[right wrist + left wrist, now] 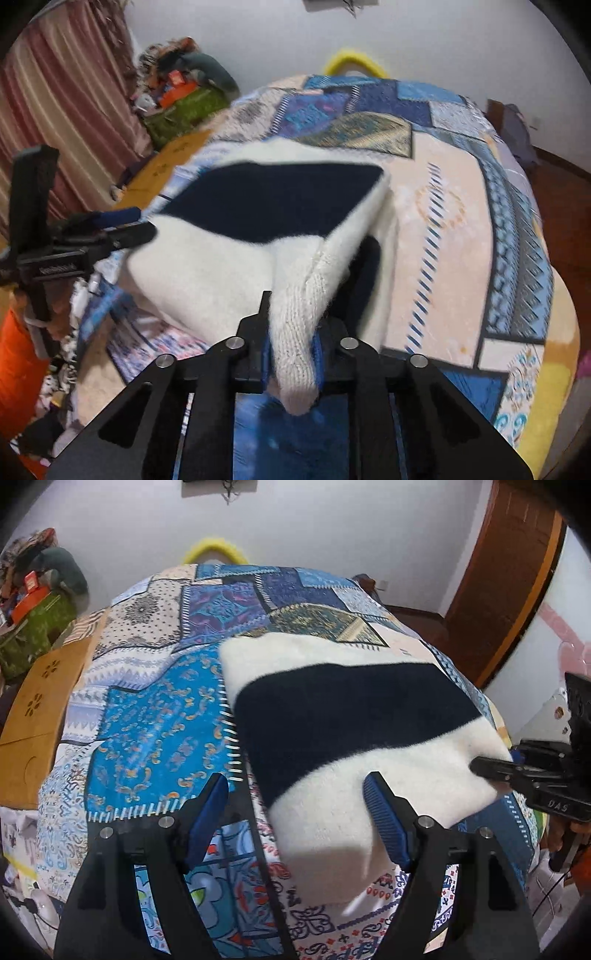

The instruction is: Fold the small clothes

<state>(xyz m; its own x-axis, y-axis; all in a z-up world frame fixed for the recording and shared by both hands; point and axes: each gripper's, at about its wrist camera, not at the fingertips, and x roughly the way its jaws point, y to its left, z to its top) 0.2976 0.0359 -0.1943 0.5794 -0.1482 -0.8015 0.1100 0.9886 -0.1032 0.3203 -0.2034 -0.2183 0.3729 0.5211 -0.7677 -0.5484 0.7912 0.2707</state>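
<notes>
Pinched at its white edge by the right gripper (291,347), the sweater (354,716) is spread ahead of the left gripper (295,797), whose jaws are apart.

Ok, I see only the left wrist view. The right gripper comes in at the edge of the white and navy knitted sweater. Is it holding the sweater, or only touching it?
Observer: Holding. In the right wrist view, the right gripper is shut on a ribbed white part of the white and navy knitted sweater.
Operator: Is that part lifted off the rest?
Observer: Yes. It rises off the garment into the jaws, and a navy layer shows in the gap beneath it.
Operator: And my left gripper, seen from that side?
Observer: The left gripper has its tips at the sweater's white edge. I cannot tell whether they touch it.
</notes>
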